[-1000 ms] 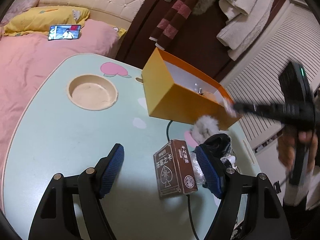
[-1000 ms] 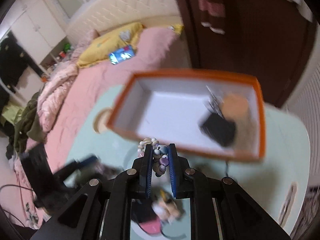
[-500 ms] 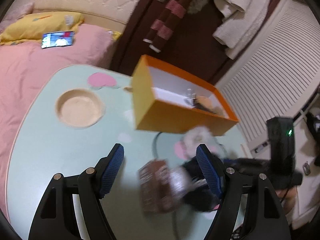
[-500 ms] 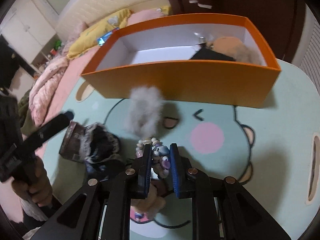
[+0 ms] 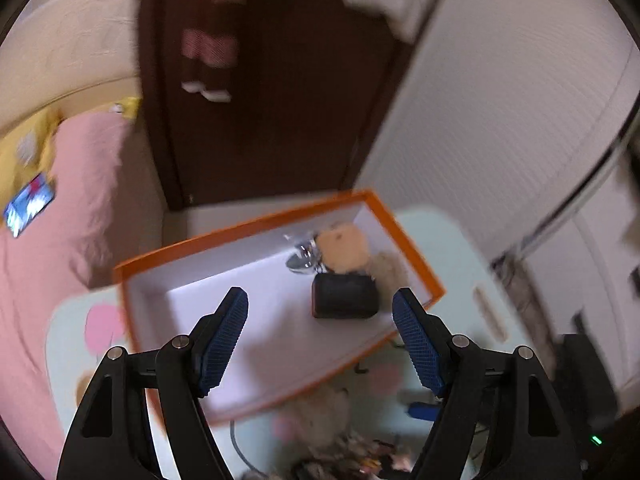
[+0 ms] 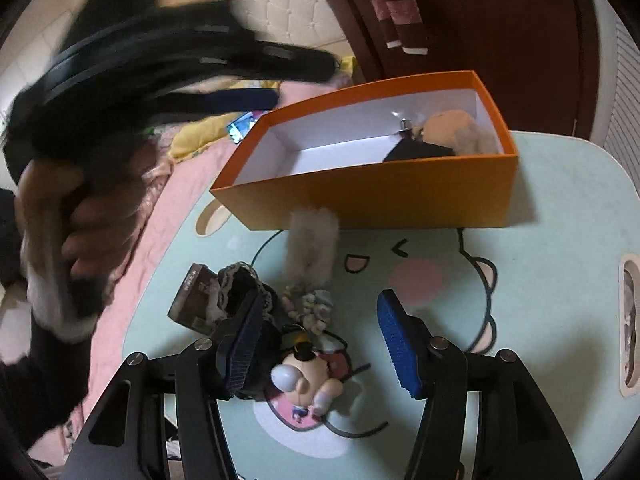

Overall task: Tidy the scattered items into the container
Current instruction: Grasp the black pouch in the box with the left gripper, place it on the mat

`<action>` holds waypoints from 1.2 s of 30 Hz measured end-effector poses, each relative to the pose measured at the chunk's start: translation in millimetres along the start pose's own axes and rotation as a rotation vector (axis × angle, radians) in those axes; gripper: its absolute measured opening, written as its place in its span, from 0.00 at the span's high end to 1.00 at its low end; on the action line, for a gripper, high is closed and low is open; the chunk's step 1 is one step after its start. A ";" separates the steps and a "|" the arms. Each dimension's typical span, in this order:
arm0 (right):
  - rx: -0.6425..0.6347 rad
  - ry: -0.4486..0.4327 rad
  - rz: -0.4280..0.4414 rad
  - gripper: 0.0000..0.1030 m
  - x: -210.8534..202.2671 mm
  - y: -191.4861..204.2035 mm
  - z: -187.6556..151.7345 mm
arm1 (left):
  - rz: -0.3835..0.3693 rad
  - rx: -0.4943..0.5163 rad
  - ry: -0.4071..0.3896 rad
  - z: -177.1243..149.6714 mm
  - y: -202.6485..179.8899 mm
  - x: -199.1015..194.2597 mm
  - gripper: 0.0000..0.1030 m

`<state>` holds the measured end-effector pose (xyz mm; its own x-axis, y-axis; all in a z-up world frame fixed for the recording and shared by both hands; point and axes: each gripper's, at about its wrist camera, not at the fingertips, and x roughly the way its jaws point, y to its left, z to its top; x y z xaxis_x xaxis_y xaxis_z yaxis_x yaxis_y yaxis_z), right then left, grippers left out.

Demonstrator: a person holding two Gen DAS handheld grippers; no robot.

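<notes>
The orange box (image 5: 416, 256) has a white inside holding a black pouch (image 5: 344, 296), a tan plush (image 5: 344, 248) and a small metal piece (image 5: 302, 256). My left gripper (image 5: 320, 336) hovers open over the box with nothing between its fingers. On the table in front of the box (image 6: 380, 196) lie a grey fur pompom (image 6: 314, 244), a bead bracelet (image 6: 310, 308), a small figurine (image 6: 304, 376), a brown card box (image 6: 194, 296) and a black lace piece (image 6: 244, 288). My right gripper (image 6: 320, 344) is low over them, jaws opening; the bracelet and figurine lie loose between them.
The round mint table (image 6: 560, 240) has a cartoon face print. A pink bed (image 5: 60, 220) with a phone (image 5: 28, 204) is to the left, a dark door (image 5: 280, 100) behind. A hand (image 6: 80, 216) holds the blurred left gripper at the upper left of the right wrist view.
The left gripper swung up from above the card box to over the orange box. The right gripper sank toward the table, spread its jaws and let go of the bead bracelet.
</notes>
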<state>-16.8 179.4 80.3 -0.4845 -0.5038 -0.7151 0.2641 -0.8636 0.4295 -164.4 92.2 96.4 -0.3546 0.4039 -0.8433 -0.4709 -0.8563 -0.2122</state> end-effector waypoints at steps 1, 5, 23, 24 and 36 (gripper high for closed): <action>0.006 -0.001 0.004 0.43 -2.3 -1.5 -1.8 | -0.006 -0.001 0.042 5.6 -1.7 11.9 0.27; 0.038 0.000 0.024 0.43 -3.6 -9.7 -3.3 | -0.048 -0.021 0.146 15.8 -10.8 53.2 0.28; 0.131 -0.011 0.063 0.43 -8.2 -30.0 -7.8 | 0.015 -0.048 0.222 -6.3 13.0 78.5 0.26; 0.132 -0.013 0.064 0.43 -8.6 -29.2 -7.9 | 0.035 -0.048 0.218 -7.5 15.2 75.0 0.27; 0.144 -0.011 0.075 0.43 -11.6 -34.7 -15.1 | 0.119 0.003 0.144 5.0 -6.5 74.9 0.27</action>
<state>-7.7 214.9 65.3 -0.4776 -0.5655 -0.6724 0.1781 -0.8117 0.5562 -192.0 129.6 37.1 -0.2888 0.2493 -0.9243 -0.4353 -0.8941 -0.1052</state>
